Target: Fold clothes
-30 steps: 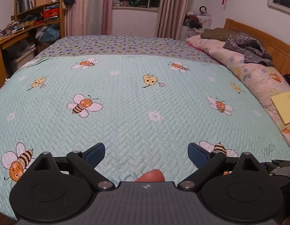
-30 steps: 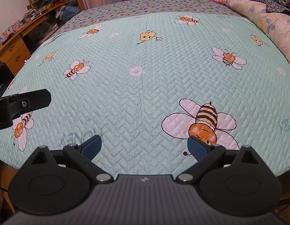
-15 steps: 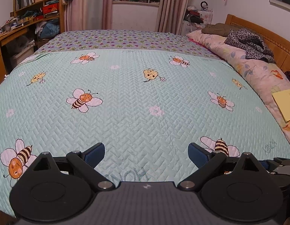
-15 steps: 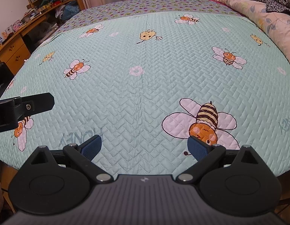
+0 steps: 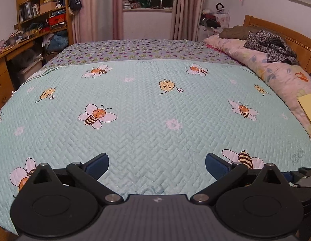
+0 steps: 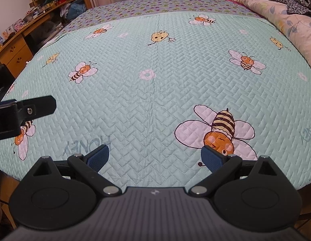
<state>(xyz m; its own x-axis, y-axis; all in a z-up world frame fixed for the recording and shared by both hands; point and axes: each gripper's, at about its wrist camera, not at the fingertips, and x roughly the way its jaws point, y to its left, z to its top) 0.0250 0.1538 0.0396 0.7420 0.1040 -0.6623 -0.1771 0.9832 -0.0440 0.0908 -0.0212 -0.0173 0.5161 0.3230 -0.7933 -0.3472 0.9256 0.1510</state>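
I have both tools hanging over the near edge of the bed. My left gripper (image 5: 157, 165) is spread wide, its ribbed blue pads (image 5: 97, 165) holding nothing; my right gripper (image 6: 155, 158) is spread just as wide and equally empty, with the left tool's black finger showing at the left edge of the right wrist view.

Under them lies a pale mint quilt (image 5: 147, 120), stitched in a herringbone pattern and printed with cartoon bees, small pink flowers and the word "HONEY" (image 6: 88, 143), which reads upside down from my side near the front edge. Beyond its far edge a lilac sheet with small hearts (image 5: 139, 50) covers the rest of the mattress.

The clothes I can see are a speckled dark knit heap (image 5: 270, 47) and a brown bundle (image 5: 235, 32), both on the pink floral duvet (image 5: 280, 76) along the right edge, against the wooden headboard (image 5: 280, 28), well apart from both tools. A yellow sheet of paper (image 5: 309, 108) rests on that duvet closer to me.

Wooden shelves (image 5: 41, 6) crowded with books stand at left, and pink curtains (image 5: 183, 10) frame a dark window.
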